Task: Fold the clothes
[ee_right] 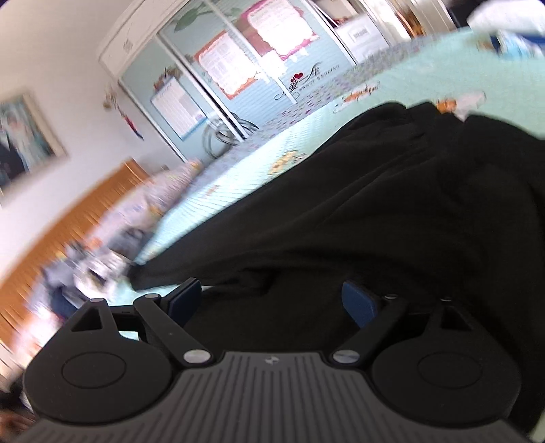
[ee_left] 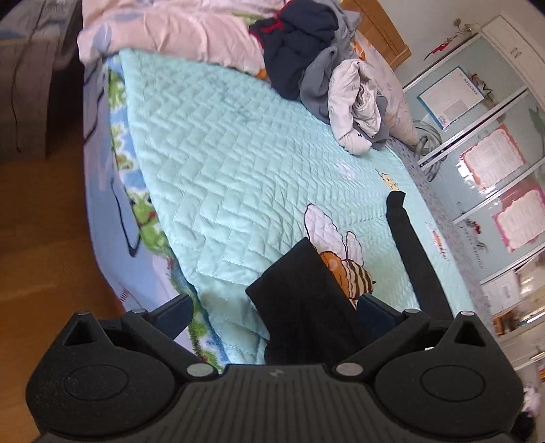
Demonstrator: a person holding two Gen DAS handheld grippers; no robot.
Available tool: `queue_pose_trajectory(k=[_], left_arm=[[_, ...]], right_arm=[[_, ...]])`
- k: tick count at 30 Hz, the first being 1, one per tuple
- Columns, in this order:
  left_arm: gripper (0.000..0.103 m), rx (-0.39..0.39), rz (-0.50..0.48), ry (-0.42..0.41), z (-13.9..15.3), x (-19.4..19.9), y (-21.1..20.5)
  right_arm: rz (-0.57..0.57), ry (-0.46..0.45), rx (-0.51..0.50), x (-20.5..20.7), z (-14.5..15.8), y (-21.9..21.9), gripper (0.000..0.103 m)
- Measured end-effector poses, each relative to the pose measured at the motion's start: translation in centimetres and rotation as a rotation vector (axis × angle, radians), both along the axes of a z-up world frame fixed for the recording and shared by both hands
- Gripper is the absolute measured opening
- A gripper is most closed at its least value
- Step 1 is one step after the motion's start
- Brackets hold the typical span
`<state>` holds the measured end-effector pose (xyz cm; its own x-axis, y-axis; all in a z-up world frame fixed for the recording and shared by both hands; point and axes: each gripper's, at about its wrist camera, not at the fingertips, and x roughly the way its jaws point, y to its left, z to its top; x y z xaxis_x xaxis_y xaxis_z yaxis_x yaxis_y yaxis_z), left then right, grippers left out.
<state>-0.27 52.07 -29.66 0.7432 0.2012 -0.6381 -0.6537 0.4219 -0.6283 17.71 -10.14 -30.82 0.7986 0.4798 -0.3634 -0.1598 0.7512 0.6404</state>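
A black garment (ee_left: 306, 300) lies on the mint quilted bedspread (ee_left: 221, 153); one corner of it rises between the fingers of my left gripper (ee_left: 272, 313), whose jaws stand wide apart. A narrow black strip (ee_left: 408, 245) of it stretches off to the right. In the right wrist view the same black garment (ee_right: 391, 211) fills the middle and right. My right gripper (ee_right: 276, 303) is open just above its near edge, blue pads (ee_right: 357, 303) on either side of the cloth. The right wrist view is motion-blurred.
A pile of unfolded clothes (ee_left: 327, 68), navy, grey and white, sits at the far end of the bed beside a pink duvet (ee_left: 170, 30). A wooden headboard (ee_right: 68, 218) and sliding wardrobe doors (ee_left: 477, 143) border the bed. Wooden floor (ee_left: 44, 238) lies left.
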Motion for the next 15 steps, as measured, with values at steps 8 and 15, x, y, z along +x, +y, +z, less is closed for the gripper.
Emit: queue_pose_trajectory(k=[8,15], left_arm=[[0.101,-0.087,-0.001,-0.086,-1.3,0.1,0.6],[0.098,-0.052,0.042,-0.08,0.5,-0.6,0.0]], right_arm=[[-0.069,0.027,0.076,-5.4,1.5,-3.6,0.095],[-0.152,0.07,0.119,-8.4,0.7,-6.7,0.096]])
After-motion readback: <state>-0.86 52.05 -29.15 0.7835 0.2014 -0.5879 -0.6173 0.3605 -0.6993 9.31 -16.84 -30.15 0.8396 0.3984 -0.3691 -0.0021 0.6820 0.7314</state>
